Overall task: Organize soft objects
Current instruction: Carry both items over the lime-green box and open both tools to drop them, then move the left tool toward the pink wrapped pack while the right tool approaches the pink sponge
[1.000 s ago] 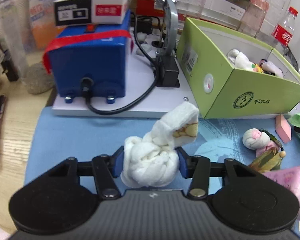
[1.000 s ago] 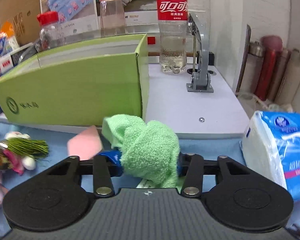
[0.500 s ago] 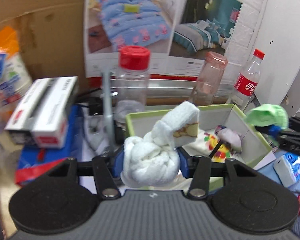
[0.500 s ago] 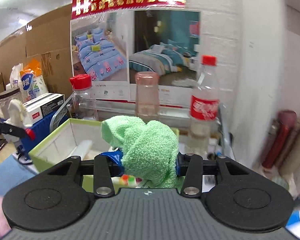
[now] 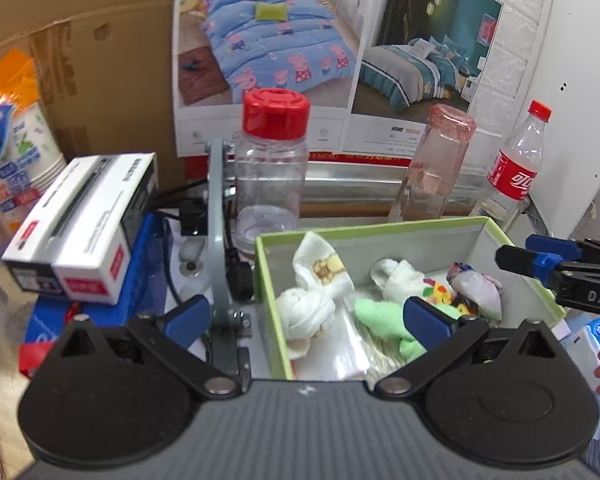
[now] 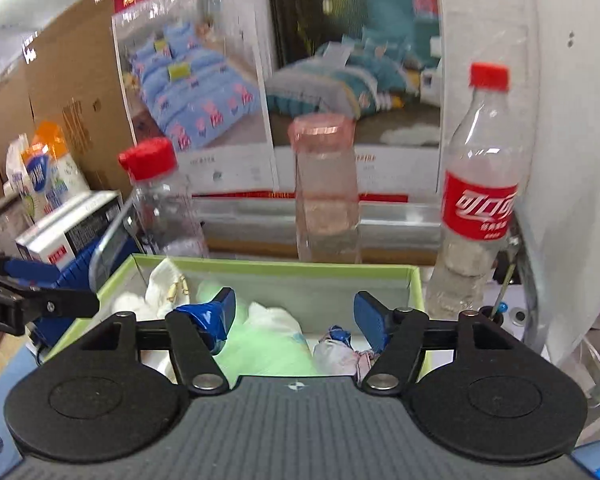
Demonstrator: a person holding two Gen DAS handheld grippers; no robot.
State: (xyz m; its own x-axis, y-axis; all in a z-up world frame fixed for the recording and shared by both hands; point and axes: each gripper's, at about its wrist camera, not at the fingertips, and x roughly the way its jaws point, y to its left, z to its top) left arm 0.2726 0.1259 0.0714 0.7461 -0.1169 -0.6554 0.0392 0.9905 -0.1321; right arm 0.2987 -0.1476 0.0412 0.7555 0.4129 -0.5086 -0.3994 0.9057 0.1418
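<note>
Cardboard box, green outside with grey inner walls (image 5: 380, 236), open at the top, sits on the surface in front of three clear bottles and beside a blue unit that carries a white carton.

Left gripper (image 5: 306, 318) hangs over the near end of the box. Jaws opening, wide apart, nothing between the pads.

Right gripper (image 6: 294, 312) hangs over the other side of the box. Jaws opening, partly apart, pads clear of the cloth below.

Contents, both lying loose on the box floor:
- Green terry towel, crumpled (image 5: 380, 314), mid-box, blurred in the right wrist view.
- White knotted towel with a cartoon-print tail (image 5: 310, 310), near the left wall, tail leaning on the wall.
- Other small cloth items sit toward the far corner; details too small to tell.

Handling judgement: both towels look light, soft and fully compressible, not fragile, and unlikely to slip from rubber pads. The knot on the white one gives a firm bulge to pinch; the green one is best taken across its thickest fold, since a loose edge would just unroll.

Step judgement: these two items look placed; more soft things probably wait on the surface.
</note>
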